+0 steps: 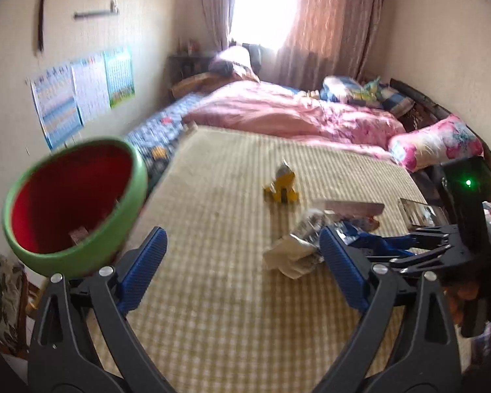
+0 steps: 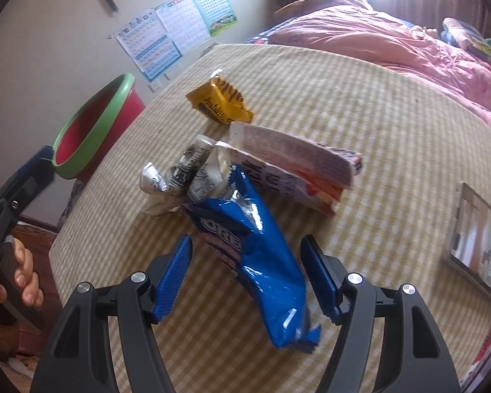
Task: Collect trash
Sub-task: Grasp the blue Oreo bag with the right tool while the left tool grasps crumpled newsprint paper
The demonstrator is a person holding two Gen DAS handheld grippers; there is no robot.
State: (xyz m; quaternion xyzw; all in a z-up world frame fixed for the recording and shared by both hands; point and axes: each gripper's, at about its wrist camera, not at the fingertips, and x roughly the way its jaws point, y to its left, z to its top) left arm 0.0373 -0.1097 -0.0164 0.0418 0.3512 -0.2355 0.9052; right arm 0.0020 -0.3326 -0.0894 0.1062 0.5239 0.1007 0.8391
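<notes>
Four wrappers on one bed, one bin beside.

The bed has a yellow checked cover. On it lie a blue cookie bag, a yellow wrapper, a crumpled white and grey wrapper and a white and red packet. A shiny flat thing lies near the edge. A pink blanket is at the back.

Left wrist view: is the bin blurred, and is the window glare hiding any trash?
Left wrist view: the bin is smeared by motion blur; the window is blown out, but above the bed only. Right wrist view: sharp, blue wrapper lettering readable, glare confined to the top-right corner.
</notes>
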